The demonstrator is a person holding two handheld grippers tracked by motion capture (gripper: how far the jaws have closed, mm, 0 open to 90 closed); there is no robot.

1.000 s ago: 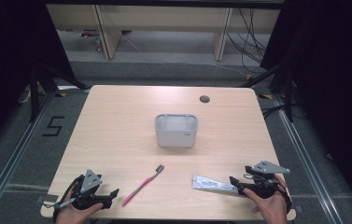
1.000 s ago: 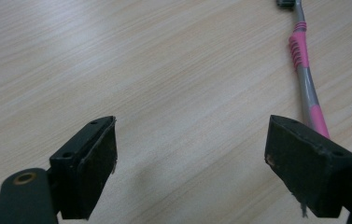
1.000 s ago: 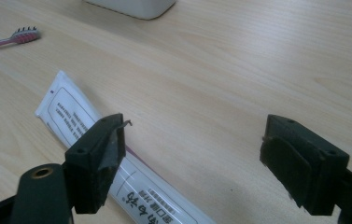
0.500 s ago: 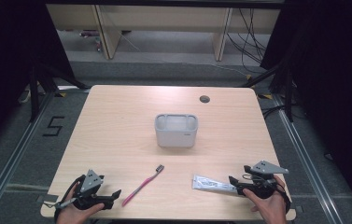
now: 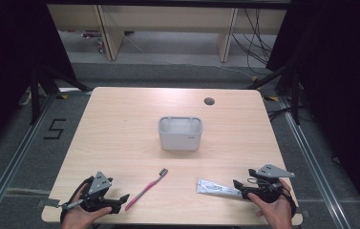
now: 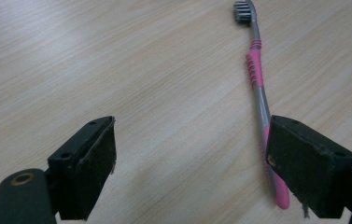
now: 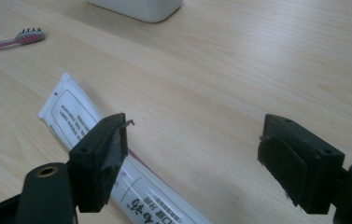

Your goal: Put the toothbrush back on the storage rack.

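A pink and grey toothbrush (image 5: 146,189) (image 6: 257,88) lies flat near the table's front edge, bristles pointing away. My left gripper (image 5: 118,202) (image 6: 190,172) rests on the table just left of its handle end, open, with the handle passing under the right-hand jaw. A white toothpaste tube (image 5: 217,188) (image 7: 80,126) lies flat at the front right. My right gripper (image 5: 238,186) (image 7: 192,158) sits at the tube's right end, open, its left-hand jaw over the tube. A grey-white holder box (image 5: 180,132) (image 7: 138,8) stands mid-table.
The wooden table (image 5: 120,133) has a round cable hole (image 5: 209,101) near its back edge. Metal frame rails run along both sides on the floor. Shelving and cables stand beyond the far edge.
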